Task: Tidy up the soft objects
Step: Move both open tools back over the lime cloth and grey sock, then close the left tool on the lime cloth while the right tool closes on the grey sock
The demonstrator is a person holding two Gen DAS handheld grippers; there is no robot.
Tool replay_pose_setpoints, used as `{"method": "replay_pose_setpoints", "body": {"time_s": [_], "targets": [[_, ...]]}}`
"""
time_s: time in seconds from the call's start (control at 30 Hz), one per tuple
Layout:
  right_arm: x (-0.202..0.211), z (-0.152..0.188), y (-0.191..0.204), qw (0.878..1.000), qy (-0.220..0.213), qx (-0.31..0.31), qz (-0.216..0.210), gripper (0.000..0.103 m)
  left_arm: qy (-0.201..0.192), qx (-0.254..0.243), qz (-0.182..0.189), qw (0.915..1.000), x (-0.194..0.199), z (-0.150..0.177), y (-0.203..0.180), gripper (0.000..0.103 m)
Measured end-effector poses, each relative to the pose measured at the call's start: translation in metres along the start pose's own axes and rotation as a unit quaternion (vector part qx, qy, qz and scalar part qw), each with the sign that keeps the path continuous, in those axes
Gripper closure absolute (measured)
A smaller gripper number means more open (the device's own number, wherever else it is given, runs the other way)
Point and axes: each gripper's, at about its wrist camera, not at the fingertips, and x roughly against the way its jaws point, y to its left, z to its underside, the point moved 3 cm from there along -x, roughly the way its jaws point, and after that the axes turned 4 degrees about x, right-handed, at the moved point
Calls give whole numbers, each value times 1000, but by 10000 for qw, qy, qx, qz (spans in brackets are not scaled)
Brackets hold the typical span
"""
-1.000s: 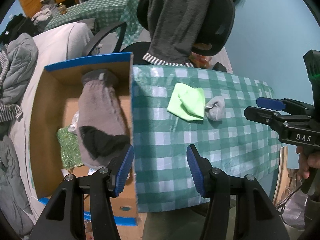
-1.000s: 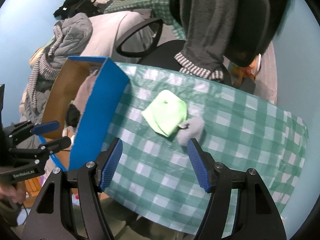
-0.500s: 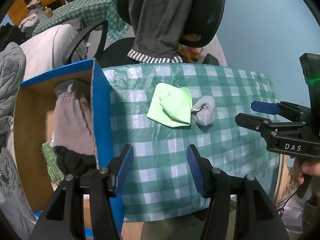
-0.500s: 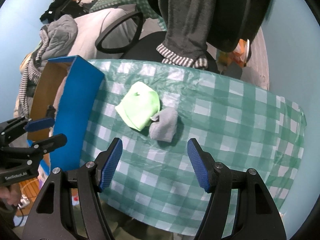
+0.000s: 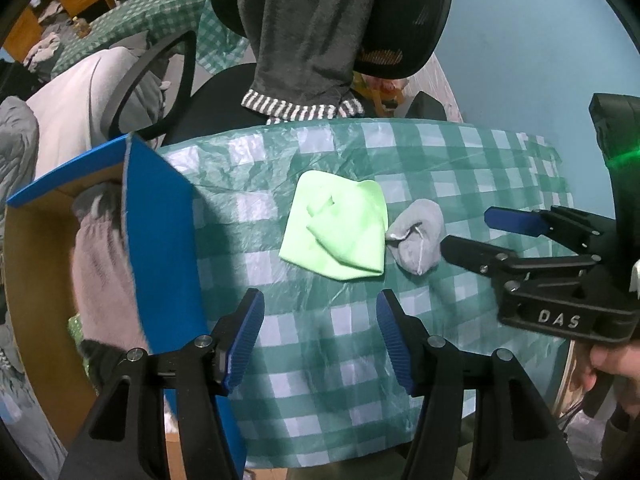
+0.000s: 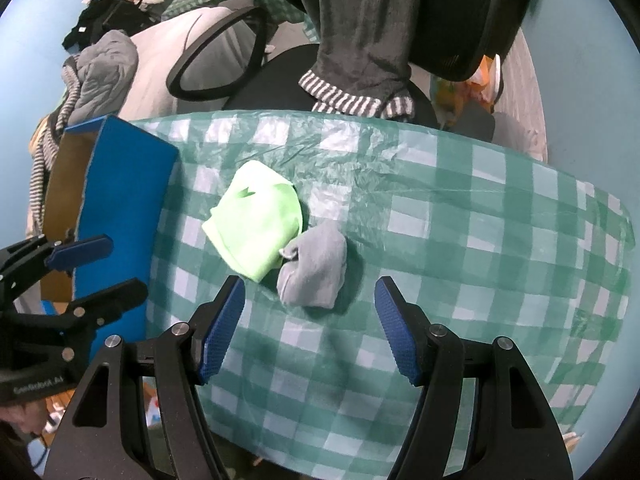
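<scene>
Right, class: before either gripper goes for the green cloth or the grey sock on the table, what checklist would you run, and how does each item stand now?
1. Left gripper empty, jaws opening: ok.
2. Right gripper empty, jaws apart: ok.
3. Grey sock ahead of the right jaws: ok.
4. Green cloth apart from the sock: not ok, edges touch.
5. Blue box has room: cannot tell.
</scene>
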Motion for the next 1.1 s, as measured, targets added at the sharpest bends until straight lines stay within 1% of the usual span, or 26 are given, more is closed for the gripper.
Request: {"method": "replay_pose_setpoints", "body": {"time_s": [0.17,0.47,0.6,0.63,0.67,0.7,0.73,0.83,0.9,1.0,1.1], "targets": [[-14,-6,-3,10000,83,-53,6,36,51,-38,-45,10000,-12,-8,-1,43],[-38,-11,-7,9997,231,-41,77,36,213,70,-84,9997,-30,-17,5,43],[-48,-8,-9,9995,323,-39,-4,36,278,65,-65,9996,-35,-19,3,43],[-50,-7,-8,9994,350,-38,-26,39,289,60,-45,9996,-36,-20,2,42],[-51,-6,-9,9993,365,-37,-34,44,294,57,-29,9995,-36,-20,1,36],[-52,-5,-9,9993,371,-40,-70,57,286,54,-13,9996,-37,-21,0,28],[-52,-4,-10,9993,363,-57,-101,66,248,48,10,9997,-36,-22,-1,27],[-48,-1,-14,9995,280,-101,-127,78,270,28,49,9996,-39,-24,-5,27],[-43,1,-18,9997,217,-106,-79,81,320,54,99,9994,-43,-26,-7,27],[-37,3,-28,9997,160,-208,-6,81,419,96,166,9989,-50,-28,-10,23],[-30,7,-38,9994,91,-326,43,81,520,44,248,9983,-57,-28,-18,23]]}}
